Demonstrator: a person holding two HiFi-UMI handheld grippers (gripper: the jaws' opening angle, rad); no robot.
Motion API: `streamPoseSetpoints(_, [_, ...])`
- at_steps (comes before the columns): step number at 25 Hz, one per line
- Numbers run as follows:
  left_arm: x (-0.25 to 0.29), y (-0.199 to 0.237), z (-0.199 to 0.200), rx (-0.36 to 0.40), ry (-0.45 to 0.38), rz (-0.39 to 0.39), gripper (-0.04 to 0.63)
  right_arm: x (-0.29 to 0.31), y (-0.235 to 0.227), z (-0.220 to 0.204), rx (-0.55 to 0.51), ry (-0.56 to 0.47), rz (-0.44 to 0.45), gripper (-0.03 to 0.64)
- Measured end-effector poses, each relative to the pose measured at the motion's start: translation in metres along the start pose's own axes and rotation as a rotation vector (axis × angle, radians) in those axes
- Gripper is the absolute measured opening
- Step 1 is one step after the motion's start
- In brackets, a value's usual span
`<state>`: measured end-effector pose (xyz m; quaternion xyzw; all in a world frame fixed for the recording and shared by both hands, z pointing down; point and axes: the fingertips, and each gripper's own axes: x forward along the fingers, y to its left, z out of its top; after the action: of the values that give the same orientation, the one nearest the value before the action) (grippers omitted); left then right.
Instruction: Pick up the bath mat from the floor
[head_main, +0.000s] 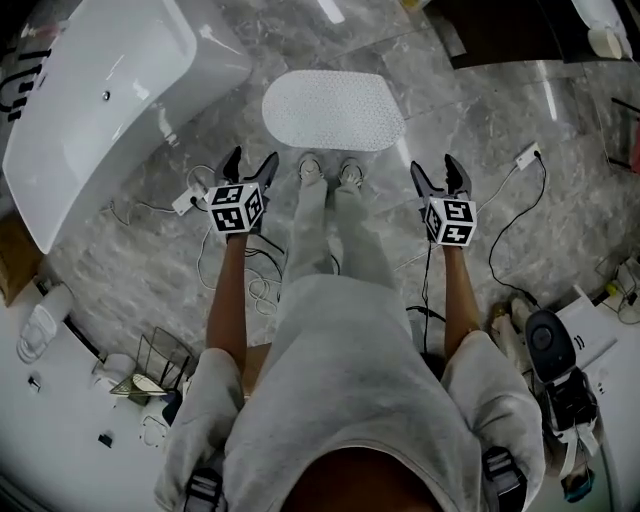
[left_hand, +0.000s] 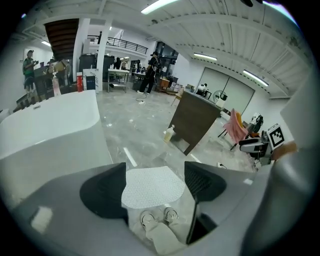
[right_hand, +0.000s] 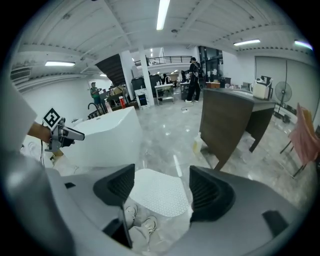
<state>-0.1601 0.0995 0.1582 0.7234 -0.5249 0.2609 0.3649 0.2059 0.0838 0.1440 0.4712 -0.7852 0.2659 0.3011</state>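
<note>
A white, dotted bath mat lies flat on the grey marble floor just beyond the person's shoes. My left gripper hangs in the air to the left of the shoes, jaws apart, nothing between them. My right gripper hangs to the right of the shoes, also open and empty. Both sit short of the mat's near edge. In the left gripper view the mat shows between the dark pads. The right gripper view frames the mat the same way between its pads.
A white bathtub stands to the left of the mat. Cables and a power strip lie on the floor near my left gripper, and another cable with a plug runs on the right. A dark cabinet stands beyond the mat.
</note>
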Motion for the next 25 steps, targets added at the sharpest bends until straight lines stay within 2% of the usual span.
streamPoseSetpoints(5, [0.040,0.030,-0.026,0.003,0.061,-0.018,0.353,0.026,0.006,-0.013,0.047,0.001,-0.041,0.311])
streamPoseSetpoints(9, [0.068,0.042,-0.051,0.003,0.094,-0.029,0.353,0.050,0.013,-0.039,0.079,0.019,-0.045,0.311])
streamPoseSetpoints(16, [0.120,0.069,-0.100,-0.008,0.141,-0.021,0.357,0.099,0.010,-0.100,0.094,0.077,-0.034,0.318])
streamPoseSetpoints(25, [0.189,0.107,-0.185,-0.053,0.202,0.003,0.357,0.154,-0.002,-0.192,0.085,0.153,-0.011,0.318])
